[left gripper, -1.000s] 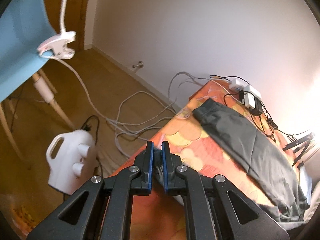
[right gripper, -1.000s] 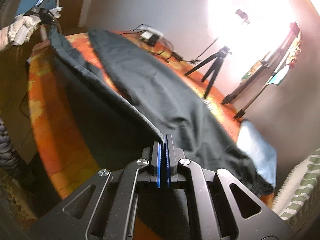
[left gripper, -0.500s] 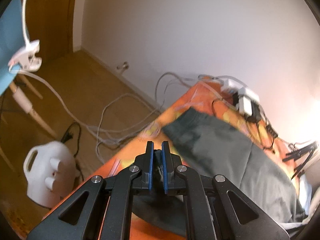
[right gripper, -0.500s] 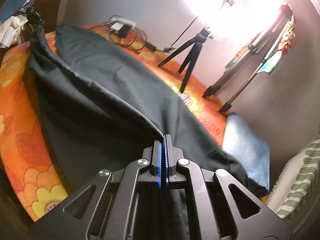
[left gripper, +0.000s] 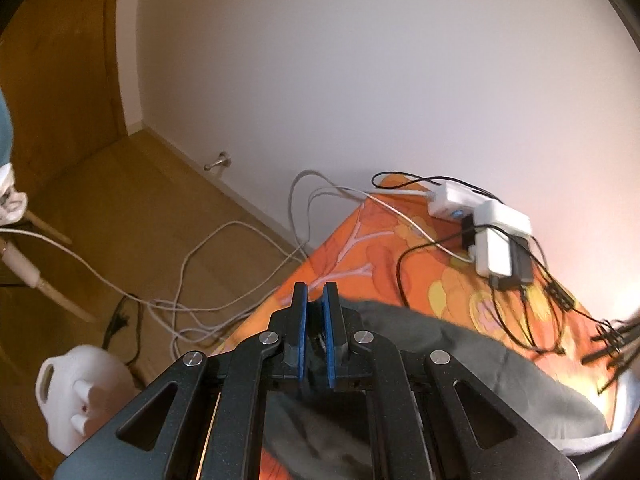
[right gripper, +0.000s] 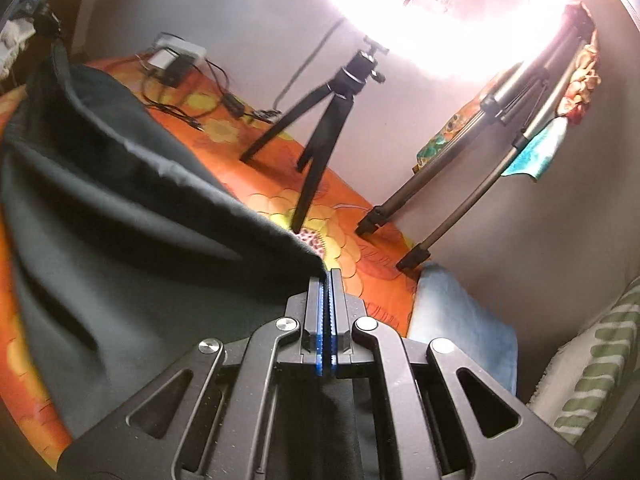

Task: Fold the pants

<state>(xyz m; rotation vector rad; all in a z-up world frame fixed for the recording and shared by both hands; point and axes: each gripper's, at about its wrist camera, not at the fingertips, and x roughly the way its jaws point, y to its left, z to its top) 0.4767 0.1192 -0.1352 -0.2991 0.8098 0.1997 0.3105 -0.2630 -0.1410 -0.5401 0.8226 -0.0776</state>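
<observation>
Dark grey pants (right gripper: pixel 120 240) are stretched over a table with an orange flowered cloth (right gripper: pixel 352 240). My right gripper (right gripper: pixel 329 280) is shut on one edge of the pants and holds it up, with fabric hanging below the fingers. My left gripper (left gripper: pixel 314 300) is shut on the other end of the pants (left gripper: pixel 440 352), the fabric pinched between its blue pads near the table's far left corner. The left gripper also shows in the right wrist view (right gripper: pixel 44 20) at the far end of the taut edge.
White power adapters and black cables (left gripper: pixel 492 236) lie at the table's far corner. A small black tripod (right gripper: pixel 328 112) stands on the table, larger tripods (right gripper: pixel 500 148) behind. A folded blue cloth (right gripper: pixel 460 320) lies at the right. A white jug (left gripper: pixel 80 396) and cables (left gripper: pixel 200 272) are on the floor.
Both grippers have carried the held edge across the table toward the wall side. The lifted leg now lies over the other one. Both stayed shut.
</observation>
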